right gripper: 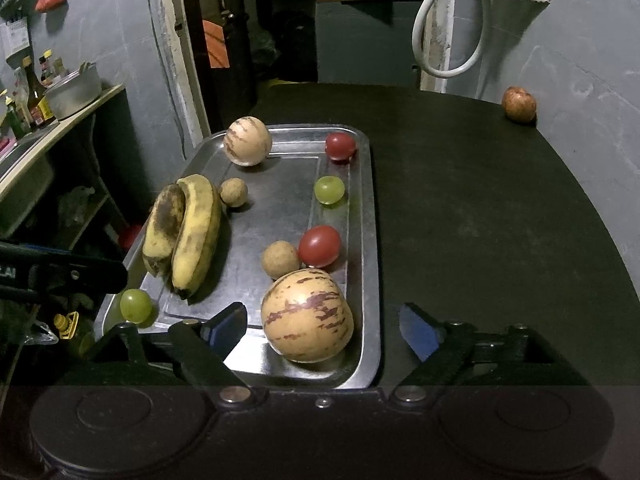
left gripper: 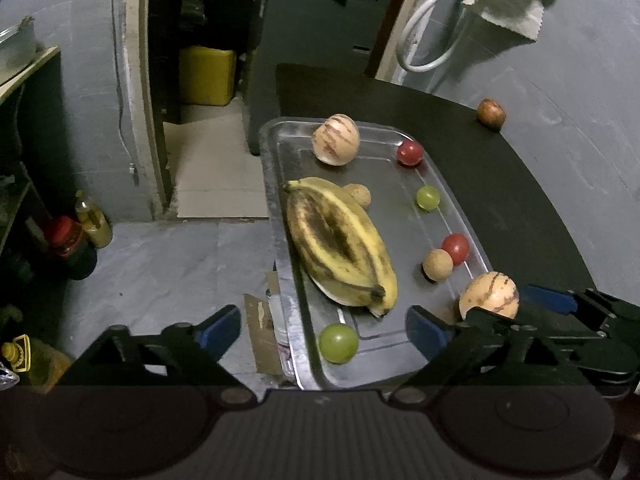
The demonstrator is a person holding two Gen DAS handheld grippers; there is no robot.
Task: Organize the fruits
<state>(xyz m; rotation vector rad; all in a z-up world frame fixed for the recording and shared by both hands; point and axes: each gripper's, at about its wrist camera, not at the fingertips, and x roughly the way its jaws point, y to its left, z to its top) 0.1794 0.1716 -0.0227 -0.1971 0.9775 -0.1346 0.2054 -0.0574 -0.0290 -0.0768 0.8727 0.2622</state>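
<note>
**Fruit gathered on the metal tray, both grippers wide and empty**

While the left wrist view looks down on the metal tray (left gripper: pixel 276 216), the left gripper (left gripper: pixel 324 326) stands with its blue-padded jaws spread wide and nothing clamped between them. A green grape (left gripper: pixel 338 342) lies in the tray's near corner, in the gap between the pads but touching neither. Two bruised bananas (left gripper: pixel 340 244) lie side by side along the tray's left half, with a small tan fruit (left gripper: pixel 360 195) touching their far end. Along the right rim sit a red fruit (left gripper: pixel 409 152), a second green grape (left gripper: pixel 427 197), and another red fruit (left gripper: pixel 455 248) touching a tan ball (left gripper: pixel 438 265). One striped melon (left gripper: pixel 335 139) stands at the far end, another (left gripper: pixel 489 294) at the near right corner. A brownish fruit (left gripper: pixel 491 111) sits alone on the dark table (left gripper: pixel 520 208), well apart from the tray.

From the right wrist view, the right gripper (right gripper: pixel 324 330) is likewise wide open and grips nothing. The near striped melon (right gripper: pixel 307 315) rests on the tray (right gripper: pixel 370 240) between its pads, clear of both. The bananas (right gripper: pixel 188 232) lie at the left, and the lone brownish fruit (right gripper: pixel 519 103) sits at the table's (right gripper: pixel 480 220) far edge by the wall.
</note>
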